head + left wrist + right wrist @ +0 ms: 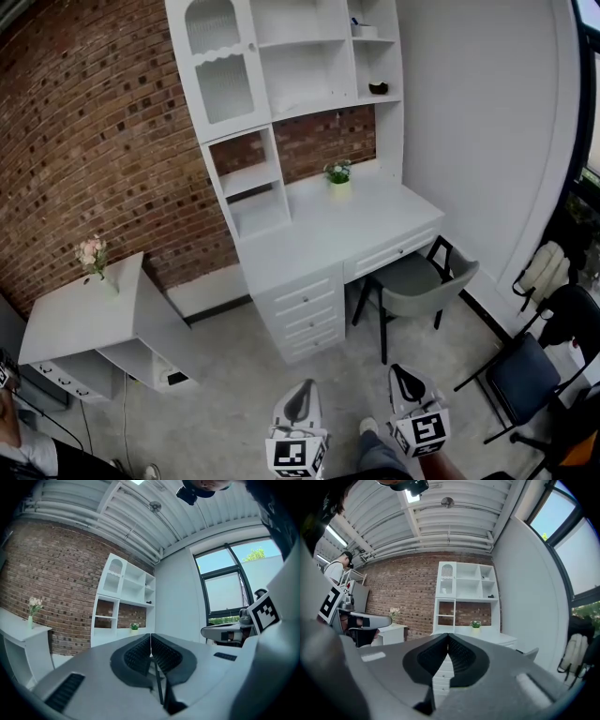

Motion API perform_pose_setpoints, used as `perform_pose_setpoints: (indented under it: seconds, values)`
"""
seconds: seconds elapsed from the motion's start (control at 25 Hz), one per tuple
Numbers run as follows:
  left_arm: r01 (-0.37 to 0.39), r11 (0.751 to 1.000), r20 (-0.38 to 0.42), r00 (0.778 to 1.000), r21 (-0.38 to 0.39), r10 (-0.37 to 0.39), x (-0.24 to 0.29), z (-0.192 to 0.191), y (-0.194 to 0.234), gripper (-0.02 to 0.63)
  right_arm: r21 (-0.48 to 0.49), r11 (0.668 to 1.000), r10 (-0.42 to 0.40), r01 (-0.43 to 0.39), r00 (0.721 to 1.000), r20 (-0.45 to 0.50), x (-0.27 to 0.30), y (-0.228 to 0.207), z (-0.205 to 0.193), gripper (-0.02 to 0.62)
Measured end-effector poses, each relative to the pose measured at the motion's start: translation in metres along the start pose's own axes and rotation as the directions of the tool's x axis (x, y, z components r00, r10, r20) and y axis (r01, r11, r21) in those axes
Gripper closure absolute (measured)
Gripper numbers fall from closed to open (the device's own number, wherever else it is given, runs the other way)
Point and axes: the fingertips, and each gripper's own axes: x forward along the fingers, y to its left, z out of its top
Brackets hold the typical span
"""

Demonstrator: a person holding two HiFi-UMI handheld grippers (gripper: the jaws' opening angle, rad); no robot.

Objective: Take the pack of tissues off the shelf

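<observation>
Grey tongs (150, 635), black ribbed pads (138, 656)

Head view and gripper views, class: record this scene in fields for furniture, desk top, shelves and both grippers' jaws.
Furniture: white desk with shelf unit; grey chair; side table
Desk top: potted plant
Side table top: flower vase
Upper shelves: small dark item, too small to identify
Left gripper: jaws together, empty
Right gripper: jaws together, empty

Left tongs (302, 400) closed, empty, right tongs (406, 382) closed, empty, side by side
</observation>
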Motion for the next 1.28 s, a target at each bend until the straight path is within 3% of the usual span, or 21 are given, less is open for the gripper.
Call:
perform_pose_setpoints:
  seconds: [0.6,1.28]
  values:
    - [-0.079,0.997,-0.022,0.997,-0.026,0.079,0.137,0.007,0.02,0.595,-0.021,0.995,0.096,-0.097,0.995,-0.031,0.13,-0.078,0.007,0.594]
    - [-0.097,0.994,-0.014,0.995,-0.045,0.096,0.266,0.004,0.025,0.595,-0.016,0.988,0.152,-0.153,0.988,-0.036,0.243,-0.159,0.009,0.594]
